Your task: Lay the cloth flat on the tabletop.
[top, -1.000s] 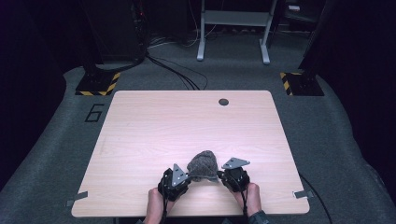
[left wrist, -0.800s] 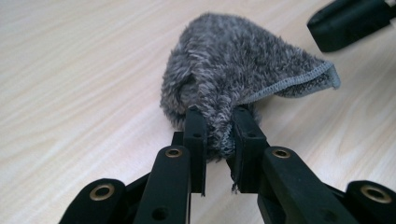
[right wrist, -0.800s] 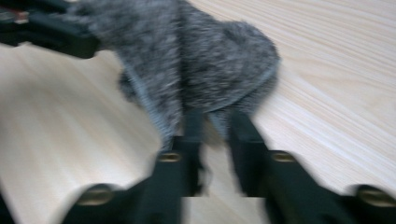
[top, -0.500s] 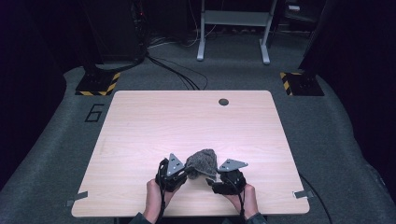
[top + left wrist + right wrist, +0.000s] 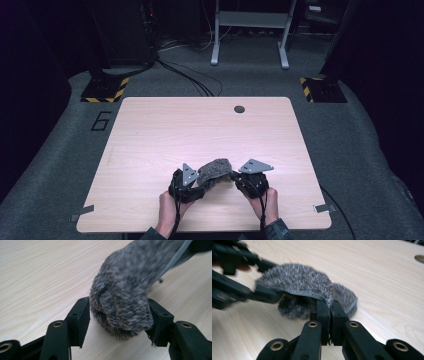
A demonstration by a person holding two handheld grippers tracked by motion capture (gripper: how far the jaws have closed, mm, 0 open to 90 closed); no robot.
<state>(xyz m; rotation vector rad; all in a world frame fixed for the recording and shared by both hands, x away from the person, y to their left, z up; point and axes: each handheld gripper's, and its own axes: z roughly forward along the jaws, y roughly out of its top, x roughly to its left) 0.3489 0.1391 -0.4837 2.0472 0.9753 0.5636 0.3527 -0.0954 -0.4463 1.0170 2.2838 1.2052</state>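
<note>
Fuzzy grey cloth (image 5: 215, 171) over surface (image 5: 165, 130), right hand-held gripper (image 5: 330, 305) pinching its hem, left hand-held gripper (image 5: 120, 312) jaws just opened, spread around cloth bunch

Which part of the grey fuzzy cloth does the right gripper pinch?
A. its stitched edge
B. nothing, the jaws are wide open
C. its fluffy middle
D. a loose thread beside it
A: in the right gripper view the right gripper has its jaws shut together on the stitched edge of the grey fuzzy cloth.
</note>
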